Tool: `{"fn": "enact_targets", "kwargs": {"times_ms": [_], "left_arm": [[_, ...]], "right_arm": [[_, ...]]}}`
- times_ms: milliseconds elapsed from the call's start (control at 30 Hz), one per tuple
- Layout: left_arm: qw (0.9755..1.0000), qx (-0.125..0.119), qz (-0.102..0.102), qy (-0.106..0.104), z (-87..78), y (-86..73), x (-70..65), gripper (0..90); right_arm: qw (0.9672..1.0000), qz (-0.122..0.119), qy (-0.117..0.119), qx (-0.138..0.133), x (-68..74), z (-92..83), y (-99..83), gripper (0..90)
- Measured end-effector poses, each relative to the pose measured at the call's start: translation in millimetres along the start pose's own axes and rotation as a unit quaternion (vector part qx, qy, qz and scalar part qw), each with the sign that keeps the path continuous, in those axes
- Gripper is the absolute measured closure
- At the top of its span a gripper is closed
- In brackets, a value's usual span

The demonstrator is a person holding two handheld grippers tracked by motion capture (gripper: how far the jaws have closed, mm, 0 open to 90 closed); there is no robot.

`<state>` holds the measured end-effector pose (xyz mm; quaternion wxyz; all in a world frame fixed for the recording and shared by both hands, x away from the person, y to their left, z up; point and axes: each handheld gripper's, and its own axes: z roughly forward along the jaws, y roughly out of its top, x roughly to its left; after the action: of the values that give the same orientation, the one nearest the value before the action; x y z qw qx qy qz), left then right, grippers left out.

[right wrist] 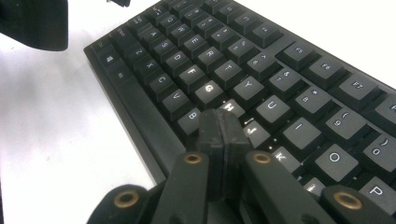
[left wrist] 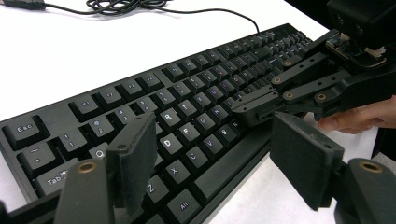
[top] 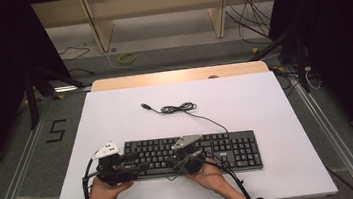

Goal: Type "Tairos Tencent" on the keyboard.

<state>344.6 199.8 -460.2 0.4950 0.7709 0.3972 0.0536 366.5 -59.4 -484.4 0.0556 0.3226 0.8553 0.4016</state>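
Item: black full-size plastic keyboard (top: 191,154), near edge of white table (top: 265,104) | Right gripper (right wrist: 221,122): jaws pressed together, empty, tip over the H–N keys | Left gripper (left wrist: 210,154): spread wide over keyboard's left end | Risk: we judge the blunt closed tip could strike two neighbouring keys together.

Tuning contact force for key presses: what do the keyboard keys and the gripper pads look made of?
Keyboard: keys look like matte black moulded plastic with printed white legends, faint sheen on the caps. Pads of the left gripper: dull black foam or soft rubber, judging by the grainy, non-reflective face; which one is unclear.
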Motion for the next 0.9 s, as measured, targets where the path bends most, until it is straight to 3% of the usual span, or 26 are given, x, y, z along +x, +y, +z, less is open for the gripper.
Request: {"fn": "enact_targets", "kwargs": {"times_ms": [400,533,900], "left_arm": [[1.0,0.002,0.001,0.002,0.5,-0.4,1.3,31.8],[1.0,-0.001,-0.003,0.002,0.4,-0.6,1.9,31.9],[1.0,-0.001,-0.002,0.005,0.1,-0.7,3.1,31.8]], "right_arm": [[1.0,0.006,0.001,-0.003,-0.1,-1.4,0.7,89.8],[0.9997,0.01,0.006,-0.021,-1.7,-6.9,3.5,89.3],[0.9992,0.018,0.0,-0.035,-6.2,-18.1,6.2,88.1]]}}
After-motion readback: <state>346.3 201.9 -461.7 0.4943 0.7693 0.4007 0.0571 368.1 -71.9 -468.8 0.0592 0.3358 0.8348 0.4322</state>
